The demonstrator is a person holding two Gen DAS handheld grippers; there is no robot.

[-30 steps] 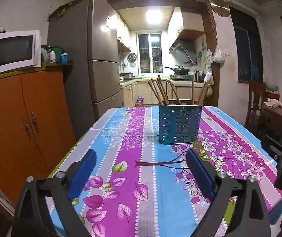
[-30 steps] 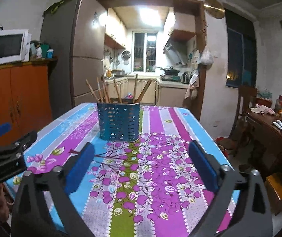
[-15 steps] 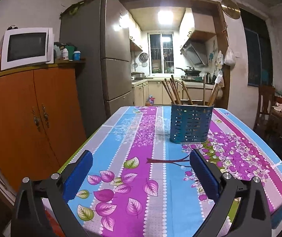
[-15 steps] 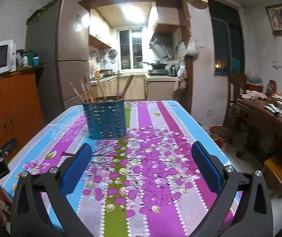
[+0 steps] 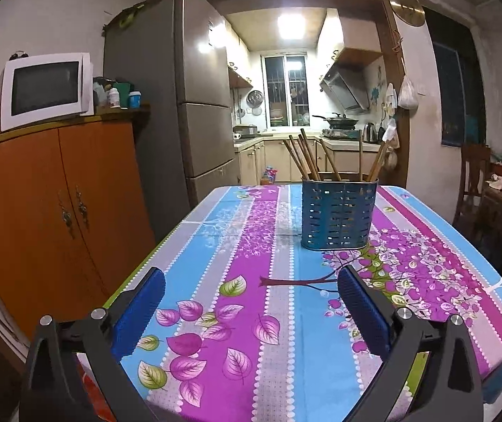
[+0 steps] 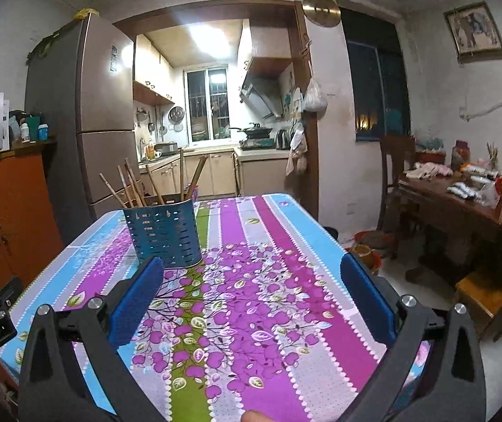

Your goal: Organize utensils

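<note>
**Both grippers empty, chopsticks already in the holder**

We hold the left gripper low over the near end of the surface, its 2 blue-padded fingers spread wide with nothing between them. The right gripper sits likewise over the floral tablecloth, fingers released and empty. In the right wrist view the left gripper's black frame shows at the lower left edge.

The task's thing: a blue slotted utensil holder stands upright on the surface, well ahead of both grippers, nearer the far end. Wooden chopsticks lean out of it at mixed angles; we count about 6 or 7, not certain. No loose utensils show anywhere on the cloth, so we judge the sorting either finished or not yet begun; the frames do not settle which.

Risks from here, as we judge them:
- The holder looks light and top-heavy with the sticks fanned out; a sideways knock from a finger could tip it.
- Pinching 1 leaning chopstick may drag its neighbours and spill them.
- The cloth looks smooth; the holder could slide if pushed instead of lifted.
- Both grippers reaching at once could collide, since the holder lies between their lines of approach.
</note>
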